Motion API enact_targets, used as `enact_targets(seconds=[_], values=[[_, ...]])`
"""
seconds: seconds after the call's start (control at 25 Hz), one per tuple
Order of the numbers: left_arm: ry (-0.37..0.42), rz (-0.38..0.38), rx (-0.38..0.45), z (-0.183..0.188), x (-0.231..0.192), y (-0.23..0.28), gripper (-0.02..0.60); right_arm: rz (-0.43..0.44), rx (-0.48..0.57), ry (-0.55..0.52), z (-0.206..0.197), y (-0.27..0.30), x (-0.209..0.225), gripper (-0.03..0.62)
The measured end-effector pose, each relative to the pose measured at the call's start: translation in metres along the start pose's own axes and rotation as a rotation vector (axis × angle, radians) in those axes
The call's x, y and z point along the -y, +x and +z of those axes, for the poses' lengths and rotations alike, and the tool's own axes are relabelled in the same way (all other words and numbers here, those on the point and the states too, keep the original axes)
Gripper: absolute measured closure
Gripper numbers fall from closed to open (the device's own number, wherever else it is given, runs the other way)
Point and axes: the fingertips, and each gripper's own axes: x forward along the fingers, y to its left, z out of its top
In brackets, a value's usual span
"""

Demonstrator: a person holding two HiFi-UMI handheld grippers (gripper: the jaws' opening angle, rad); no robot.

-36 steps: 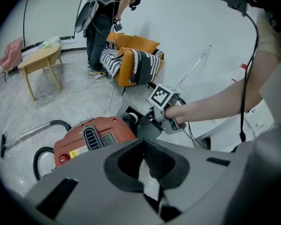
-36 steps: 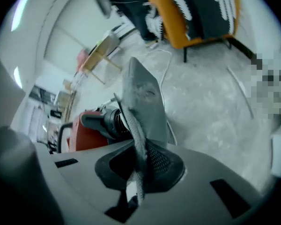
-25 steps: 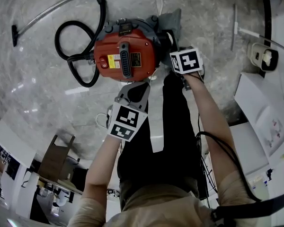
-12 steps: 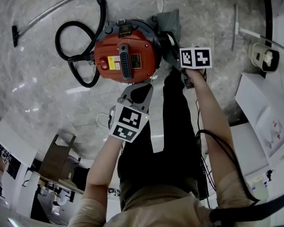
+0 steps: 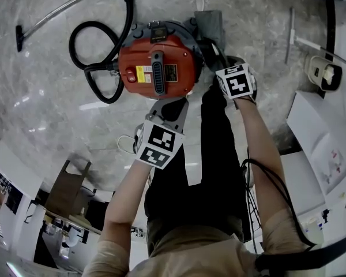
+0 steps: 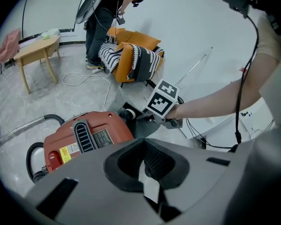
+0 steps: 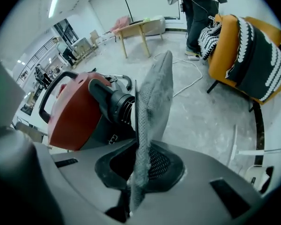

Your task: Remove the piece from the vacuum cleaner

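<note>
Right gripper: jaws pinched nearly together on the lower edge of the grey fabric piece. The piece stands upright beside the black outlet on the side of the red vacuum cleaner; contact with the outlet cannot be told. Black hose coiled on the far side.

Left gripper: jaws a narrow slit apart, nothing in them, hovering just short of the red body.

Both forearms reach forward and down.

Floor: grey marble.

Room: orange armchair with striped throw, wooden table, standing person.
</note>
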Motion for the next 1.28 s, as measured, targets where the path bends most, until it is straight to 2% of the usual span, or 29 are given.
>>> enact_targets(seconds=[0.16, 0.32, 0.48, 0.64, 1.0, 1.12, 1.28], values=[[0.007, -0.005, 0.007, 0.002, 0.002, 0.002, 0.578, -0.022, 0.039, -0.002, 0.000, 0.001, 0.001, 0.572], [0.006, -0.006, 0.011, 0.001, 0.003, 0.000, 0.578, -0.005, 0.080, 0.106, 0.001, 0.002, 0.003, 0.572], [0.019, 0.000, 0.009, 0.000, 0.001, -0.001, 0.578, -0.004, 0.098, 0.166, 0.002, 0.001, 0.006, 0.572], [0.015, 0.010, 0.009, -0.003, -0.004, 0.002, 0.578, -0.031, 0.066, 0.091, -0.003, 0.004, 0.008, 0.572], [0.015, 0.007, 0.012, -0.007, -0.001, -0.001, 0.578, -0.010, 0.066, 0.128, -0.003, 0.005, 0.009, 0.572], [0.015, 0.011, 0.009, -0.008, -0.002, -0.001, 0.578, 0.024, 0.077, 0.208, -0.002, 0.005, 0.010, 0.572], [0.014, 0.012, 0.010, -0.008, -0.003, -0.001, 0.578, 0.090, 0.099, 0.398, 0.000, 0.003, 0.010, 0.572]])
